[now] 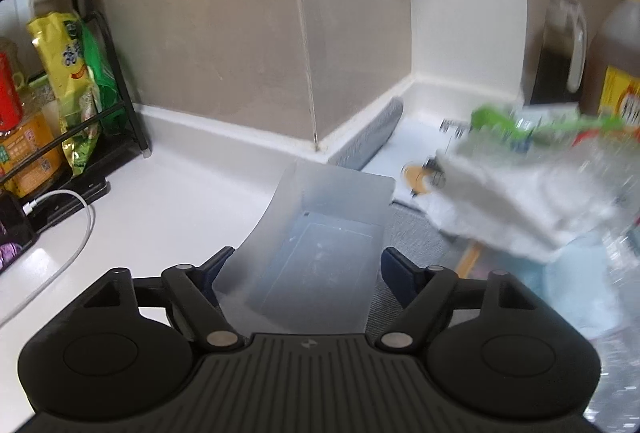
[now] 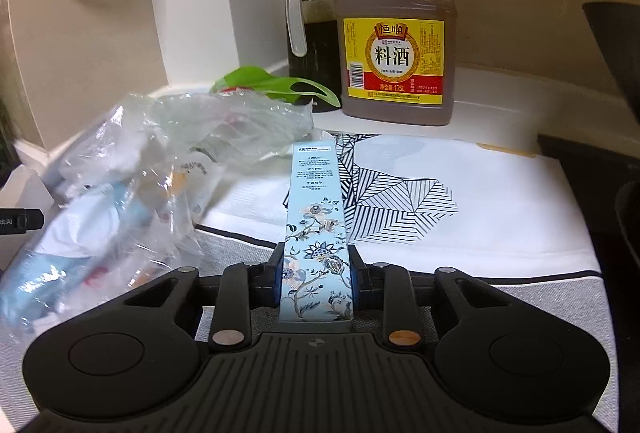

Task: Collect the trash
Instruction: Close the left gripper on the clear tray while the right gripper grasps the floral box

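Your right gripper (image 2: 316, 273) is clamped on a long, narrow pale-blue carton (image 2: 316, 233) printed with flowers; its pads press the carton's two long sides near the end closest to you, and the far end points away over the white mat (image 2: 480, 201) with the black line pattern. Just left of the carton lies a crumpled clear plastic bag (image 2: 132, 173) stuffed with wrappers and tissue, a green piece (image 2: 276, 81) showing behind its top. Behind the mat, the brown jug of cooking wine (image 2: 396, 45) stands beside a dark oil dispenser (image 2: 312, 33), the two close together. Your left gripper (image 1: 302, 269) has its jaws standing wide, with a translucent plastic container (image 1: 320, 241) between them; the left pad sits against its wall, but you cannot tell whether the right pad touches. The same bag (image 1: 532, 193) shows blurred at the right of that view.
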A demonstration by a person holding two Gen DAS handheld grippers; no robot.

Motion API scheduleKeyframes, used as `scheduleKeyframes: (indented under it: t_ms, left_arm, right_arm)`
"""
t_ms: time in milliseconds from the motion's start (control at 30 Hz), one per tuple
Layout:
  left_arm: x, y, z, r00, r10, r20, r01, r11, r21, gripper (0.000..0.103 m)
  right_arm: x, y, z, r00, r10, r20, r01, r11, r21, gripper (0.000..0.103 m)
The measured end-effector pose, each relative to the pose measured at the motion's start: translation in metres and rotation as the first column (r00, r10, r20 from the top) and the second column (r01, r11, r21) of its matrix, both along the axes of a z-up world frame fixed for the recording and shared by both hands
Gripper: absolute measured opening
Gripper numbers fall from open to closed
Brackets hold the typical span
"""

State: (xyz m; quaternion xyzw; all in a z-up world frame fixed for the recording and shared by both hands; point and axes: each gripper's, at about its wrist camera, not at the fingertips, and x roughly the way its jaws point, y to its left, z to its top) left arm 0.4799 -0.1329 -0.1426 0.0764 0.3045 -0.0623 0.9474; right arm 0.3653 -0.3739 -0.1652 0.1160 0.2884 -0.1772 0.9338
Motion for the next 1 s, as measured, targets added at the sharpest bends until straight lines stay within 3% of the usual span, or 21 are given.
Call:
scheduleKeyframes:
  t_ms: [100, 267, 500, 767, 1000]
  left_arm:
    - [-0.009, 0.009, 0.011, 1.0, 0.003, 0.007, -0.002, 0.999, -0.037, 0.077]
    - [-0.026, 0.014, 0.023, 0.999, -0.014, 0.04, 0.014, 1.0, -0.017, 0.074]
    - [-0.035, 0.014, 0.016, 0.999, -0.044, 0.002, 0.044, 0.999, -0.007, 0.073]
    - [-0.032, 0.016, -0.004, 0.995, -0.056, -0.088, 0.054, 0.998, -0.031, 0.088]
    - [-0.025, 0.011, -0.018, 0.993, -0.067, -0.097, 0.068, 0.998, 0.014, 0.089]
  right_arm:
    - [-0.002, 0.0, 0.002, 1.0, 0.012, 0.023, -0.012, 1.0, 0.012, 0.031]
    - [-0.011, -0.001, 0.009, 0.996, 0.017, 0.088, -0.018, 1.0, 0.013, 0.031]
    - [-0.012, -0.007, 0.01, 0.997, -0.012, 0.076, 0.011, 1.0, 0.018, 0.031]
    - [-0.008, -0.016, 0.001, 1.0, -0.026, 0.01, 0.026, 0.998, 0.064, 0.032]
    - [-0.004, -0.015, 0.001, 1.0, 0.007, 0.009, -0.007, 0.998, 0.063, 0.052]
